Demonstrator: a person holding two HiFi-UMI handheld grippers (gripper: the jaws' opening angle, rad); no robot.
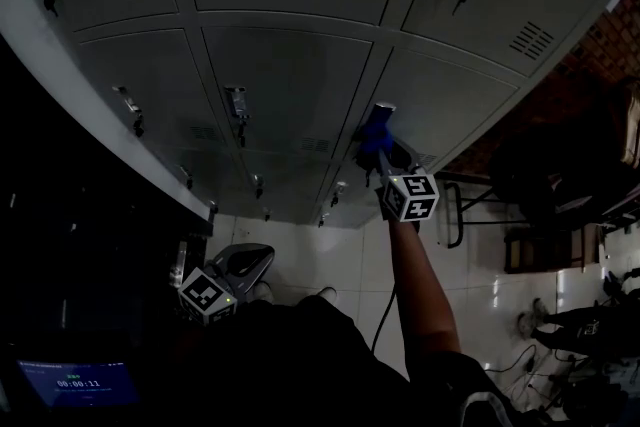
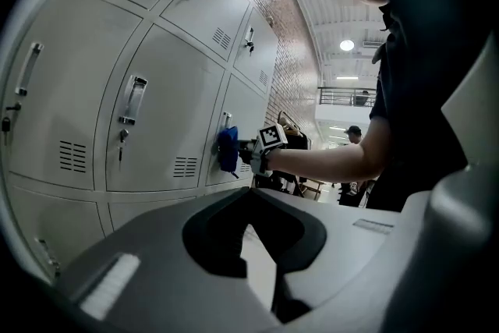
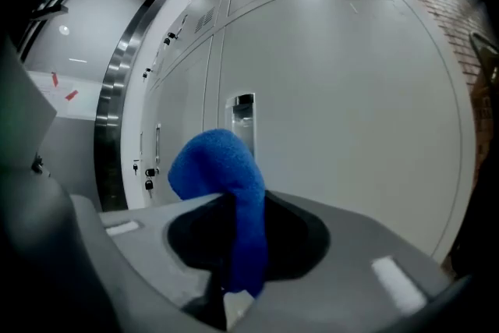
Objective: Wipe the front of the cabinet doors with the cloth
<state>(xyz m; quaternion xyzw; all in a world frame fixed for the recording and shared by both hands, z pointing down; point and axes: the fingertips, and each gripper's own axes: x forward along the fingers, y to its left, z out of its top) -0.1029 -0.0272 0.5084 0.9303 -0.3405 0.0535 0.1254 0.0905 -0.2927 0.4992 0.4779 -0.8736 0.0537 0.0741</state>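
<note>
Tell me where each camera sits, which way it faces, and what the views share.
Head view: on the person's head, looking steeply down the cabinet doors; shows right forearm, right gripper, left gripper.
Left gripper view: on the left gripper, held low, facing the doors sidelong; shows the right forearm and torso.
Right gripper view: on the right gripper, close against a door; jaws shut on the blue cloth, no body.
Shared: all three show the blue cloth.

cloth [image 3: 226,183]: blue, bunched, against a door front | cabinet doors [image 1: 290,75]: grey, vented, shut
</note>
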